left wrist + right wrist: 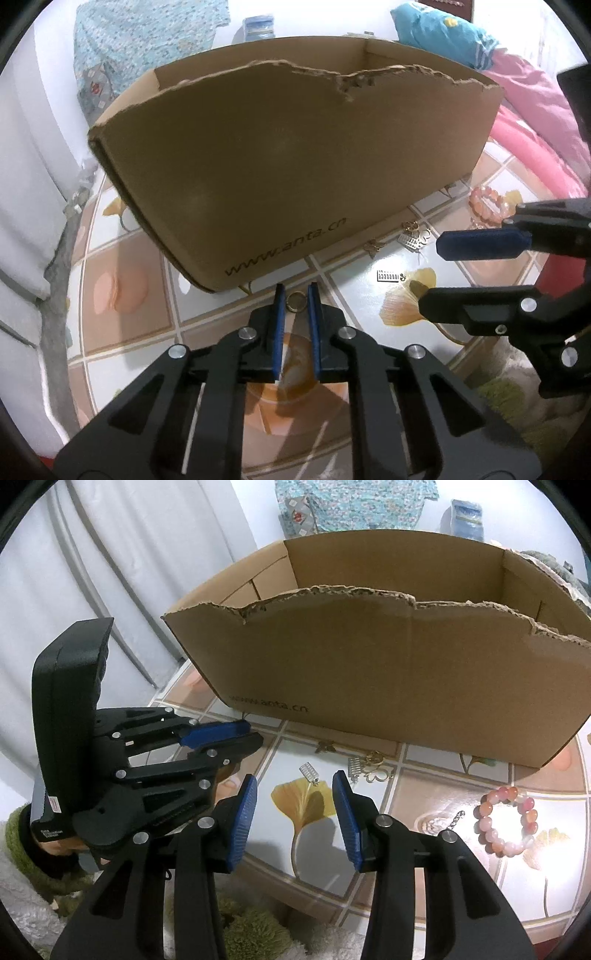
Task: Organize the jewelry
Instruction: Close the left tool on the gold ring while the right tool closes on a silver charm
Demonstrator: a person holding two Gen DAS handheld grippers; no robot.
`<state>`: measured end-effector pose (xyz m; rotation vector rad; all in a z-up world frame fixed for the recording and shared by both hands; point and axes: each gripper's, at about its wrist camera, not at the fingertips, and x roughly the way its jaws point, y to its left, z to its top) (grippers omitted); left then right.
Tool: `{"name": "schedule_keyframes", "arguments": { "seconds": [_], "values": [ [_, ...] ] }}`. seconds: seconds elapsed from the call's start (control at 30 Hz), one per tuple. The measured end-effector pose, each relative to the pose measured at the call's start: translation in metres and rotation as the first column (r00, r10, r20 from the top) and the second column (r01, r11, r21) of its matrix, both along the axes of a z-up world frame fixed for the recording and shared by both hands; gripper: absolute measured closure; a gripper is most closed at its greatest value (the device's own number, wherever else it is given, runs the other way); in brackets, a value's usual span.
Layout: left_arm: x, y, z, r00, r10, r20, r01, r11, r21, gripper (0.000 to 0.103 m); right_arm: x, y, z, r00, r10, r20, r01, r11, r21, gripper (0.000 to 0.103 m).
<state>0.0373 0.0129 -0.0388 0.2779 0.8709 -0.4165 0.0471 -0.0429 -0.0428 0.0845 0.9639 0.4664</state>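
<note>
Closing narrow around a small gold ring (pixel 296 300) flat on the tiled table (pixel 129 280), the left gripper (pixel 295 295) seems ready to lift it; right gripper (pixel 295 786) half-open, empty; torn cardboard box (pixel 295 166) waits beyond.

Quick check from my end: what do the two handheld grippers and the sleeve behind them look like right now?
Both the left gripper and the right gripper are matte black plastic linkages with silver rivets and ribbed blue pads. The left one's tall black housing carries a small white label. Behind it shows a fuzzy green cuff on a white fleecy sleeve. No cables visible.
</note>
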Motion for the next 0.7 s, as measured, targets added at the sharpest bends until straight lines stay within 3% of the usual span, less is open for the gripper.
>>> {"name": "schedule_keyframes", "arguments": {
  "seconds": [0.23, 0.7],
  "values": [
    [-0.004, -0.002, 0.0, 1.0, -0.005, 0.004, 0.005, 1.0, 0.0, 0.092, 0.004, 0.006, -0.001, 1.0, 0.01, 0.016, -0.009, 0.999, -0.044, 0.078],
    [-0.005, 0.011, -0.001, 1.0, -0.002, 0.002, 0.002, 1.0, -0.026, 0.092, 0.022, 0.028, -0.019, 0.997, 0.073, 0.005, -0.071, 0.975, -0.213, 0.089]
  ]
}}
